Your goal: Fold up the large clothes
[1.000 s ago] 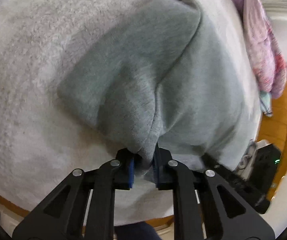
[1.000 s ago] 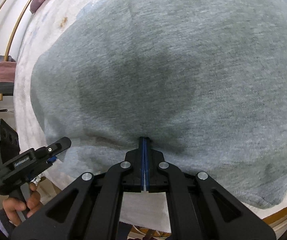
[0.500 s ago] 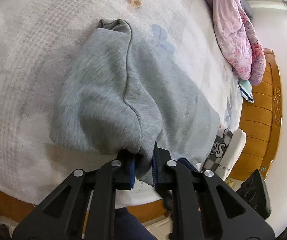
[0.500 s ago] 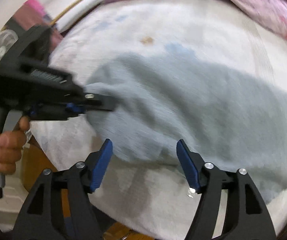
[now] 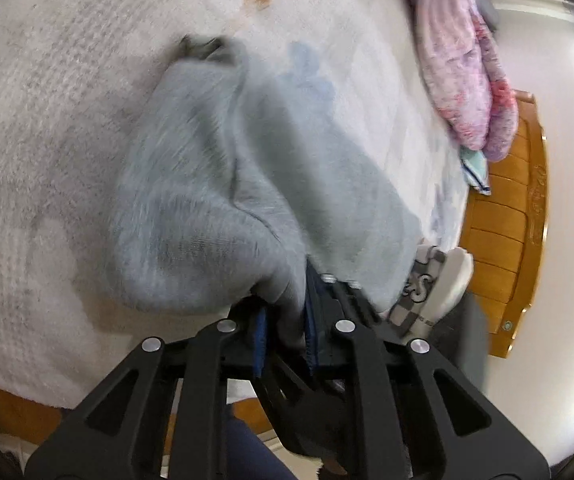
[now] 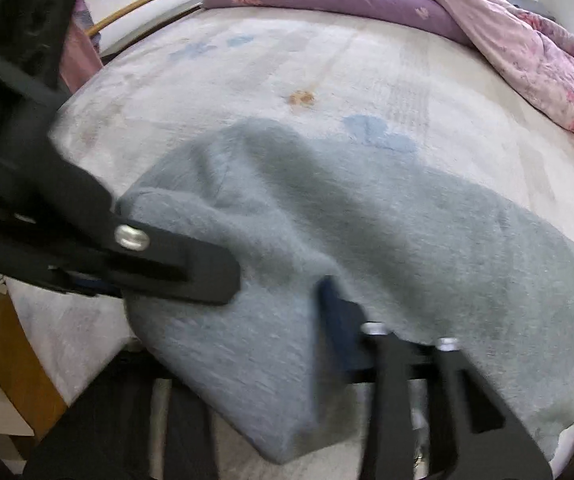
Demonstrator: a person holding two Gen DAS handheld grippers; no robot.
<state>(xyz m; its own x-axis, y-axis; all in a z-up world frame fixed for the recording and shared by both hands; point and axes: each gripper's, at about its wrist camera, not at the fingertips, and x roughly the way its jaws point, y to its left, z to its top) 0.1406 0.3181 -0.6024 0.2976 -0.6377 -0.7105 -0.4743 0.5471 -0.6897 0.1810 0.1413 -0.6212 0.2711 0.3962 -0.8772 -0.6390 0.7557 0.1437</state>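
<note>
A grey sweatshirt (image 5: 223, 184) lies folded on the white bedspread (image 5: 47, 128). My left gripper (image 5: 285, 334) is shut on a bunched edge of the sweatshirt at the bed's near side; it also shows in the right wrist view (image 6: 191, 272), lying over the sweatshirt's (image 6: 407, 248) left corner. My right gripper (image 6: 247, 344) is open; its right finger (image 6: 339, 320) rests against the sweatshirt's near edge and the cloth hides its left finger. The picture is motion-blurred.
A pink and purple quilt (image 5: 467, 72) (image 6: 447, 20) is piled at the far side of the bed. A wooden bed frame (image 5: 503, 240) runs along the right. A patterned pillow (image 5: 435, 288) sits by the sweatshirt's right end.
My right gripper let go of the sweatshirt, opened, and moved left toward my left gripper. My left gripper stays shut on the bunched edge and has pulled it along.
</note>
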